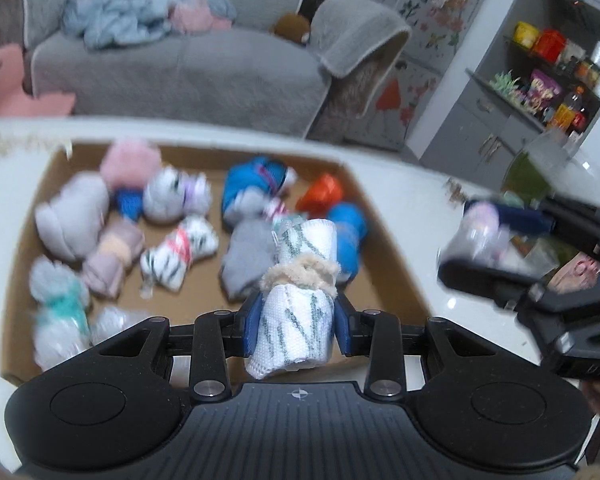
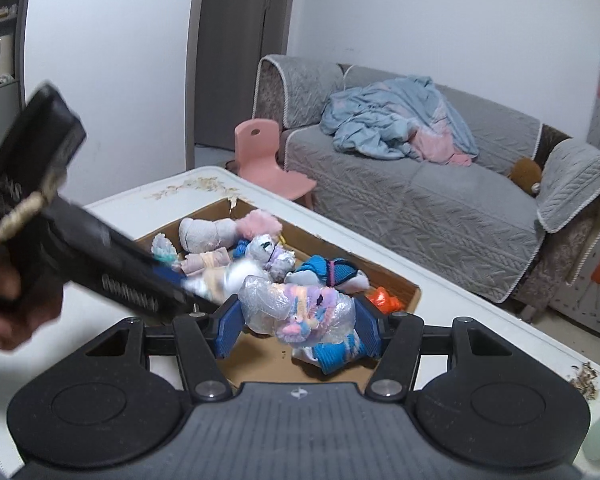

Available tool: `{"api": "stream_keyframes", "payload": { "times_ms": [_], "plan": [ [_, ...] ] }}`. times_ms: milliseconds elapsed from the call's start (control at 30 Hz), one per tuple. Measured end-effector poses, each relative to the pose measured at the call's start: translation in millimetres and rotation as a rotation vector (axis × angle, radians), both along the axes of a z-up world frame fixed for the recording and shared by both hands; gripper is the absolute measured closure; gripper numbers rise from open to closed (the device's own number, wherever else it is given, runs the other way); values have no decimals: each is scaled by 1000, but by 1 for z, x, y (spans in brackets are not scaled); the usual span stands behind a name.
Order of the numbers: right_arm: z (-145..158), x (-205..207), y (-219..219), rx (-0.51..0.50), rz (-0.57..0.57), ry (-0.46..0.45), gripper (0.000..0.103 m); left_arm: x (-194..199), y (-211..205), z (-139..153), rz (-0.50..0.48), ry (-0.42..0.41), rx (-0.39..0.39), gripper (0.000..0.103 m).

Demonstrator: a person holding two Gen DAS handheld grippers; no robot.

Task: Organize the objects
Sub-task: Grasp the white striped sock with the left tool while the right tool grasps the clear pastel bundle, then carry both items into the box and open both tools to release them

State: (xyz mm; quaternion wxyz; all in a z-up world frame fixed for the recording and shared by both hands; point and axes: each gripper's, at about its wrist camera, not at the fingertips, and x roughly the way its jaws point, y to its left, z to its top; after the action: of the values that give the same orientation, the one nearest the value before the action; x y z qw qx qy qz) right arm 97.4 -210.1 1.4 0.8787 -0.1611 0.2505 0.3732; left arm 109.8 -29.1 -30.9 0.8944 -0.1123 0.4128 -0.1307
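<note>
- Sock bundles in the cardboard box (image 1: 384,248) are smeared by motion blur in the left wrist view, so their patterns are hard to read; the box's near edge is hidden behind both gripper bodies.
- Left gripper (image 1: 296,320) is clamped on a rolled white sock bundle (image 1: 300,280) with grey-green marks and a fuzzy beige band, held upright between the blue pads above the box.
- Right gripper (image 2: 298,320) is closed on a plastic-wrapped pastel bundle (image 2: 300,306), pink, purple and blue, its pads pressing both sides, also over the box.
- A hand (image 2: 8,308) at the left edge of the right wrist view holds the other gripper, cut off by the frame.
- Box sits on a white table (image 2: 112,208); behind stand a grey sofa (image 2: 440,200) with a blue blanket (image 2: 388,120) and a pink chair (image 2: 264,156).
</note>
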Motion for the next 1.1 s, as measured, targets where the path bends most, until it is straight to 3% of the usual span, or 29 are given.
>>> {"api": "stream_keyframes", "payload": {
  "times_ms": [167,400,633,867,1100],
  "plan": [
    [-17,14,16,-24,17,37,48,7,7,-26,1,42,72,60],
    [-37,20,38,-81,31,89,48,1,2,-25,-32,2,270,60],
    [-48,20,52,-123,45,119,48,-3,-3,-27,-78,-23,360,60],
    [-56,26,53,-162,38,140,48,2,-4,-30,-107,-15,378,60],
    [-54,23,50,-153,64,144,48,3,7,-26,-118,3,319,60]
  ]
}}
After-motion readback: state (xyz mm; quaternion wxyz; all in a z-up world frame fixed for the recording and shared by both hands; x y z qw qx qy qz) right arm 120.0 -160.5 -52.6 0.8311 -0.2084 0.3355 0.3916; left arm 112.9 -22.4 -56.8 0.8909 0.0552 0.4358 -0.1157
